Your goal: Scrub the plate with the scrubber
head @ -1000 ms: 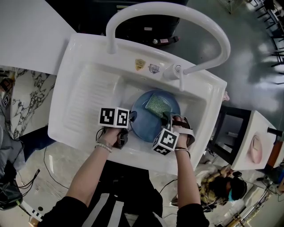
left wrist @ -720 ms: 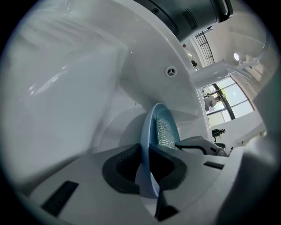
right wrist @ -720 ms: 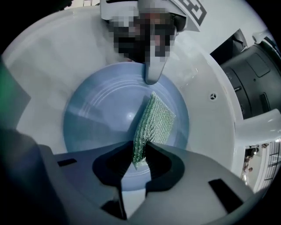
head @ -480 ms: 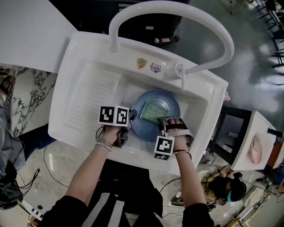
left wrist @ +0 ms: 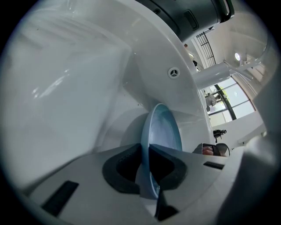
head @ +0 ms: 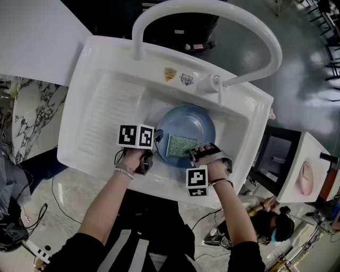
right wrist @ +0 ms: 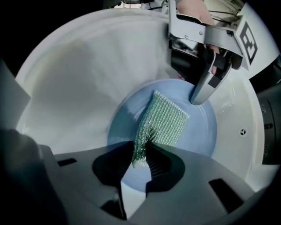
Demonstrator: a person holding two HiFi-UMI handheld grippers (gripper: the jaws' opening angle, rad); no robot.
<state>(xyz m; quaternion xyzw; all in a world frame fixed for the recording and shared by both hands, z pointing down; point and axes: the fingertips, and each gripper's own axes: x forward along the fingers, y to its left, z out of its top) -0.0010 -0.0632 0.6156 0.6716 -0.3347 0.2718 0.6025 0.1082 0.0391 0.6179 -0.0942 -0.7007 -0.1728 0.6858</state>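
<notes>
A light blue plate [head: 187, 127] lies in the white sink basin [head: 236, 133]. My left gripper [head: 155, 142] is shut on the plate's left rim; in the left gripper view the rim [left wrist: 163, 127] runs edge-on between the jaws [left wrist: 147, 169]. A green mesh scrubber [head: 179, 146] lies flat on the plate's near part, and my right gripper [head: 190, 154] is shut on its edge. In the right gripper view the scrubber [right wrist: 163, 123] spreads from the jaws [right wrist: 141, 160] across the plate [right wrist: 131, 118], with the left gripper [right wrist: 199, 94] at the plate's far rim.
The sink [head: 106, 64] has a ribbed drainboard [head: 103, 125] on the left and a white arched tap pipe [head: 212, 10] overhead with its spout [head: 219, 93] above the plate. A marble counter [head: 32, 117] sits at the far left.
My right gripper has dragged the scrubber from the plate's far right part toward the near left part and rolled. The left gripper and plate have stayed put.
</notes>
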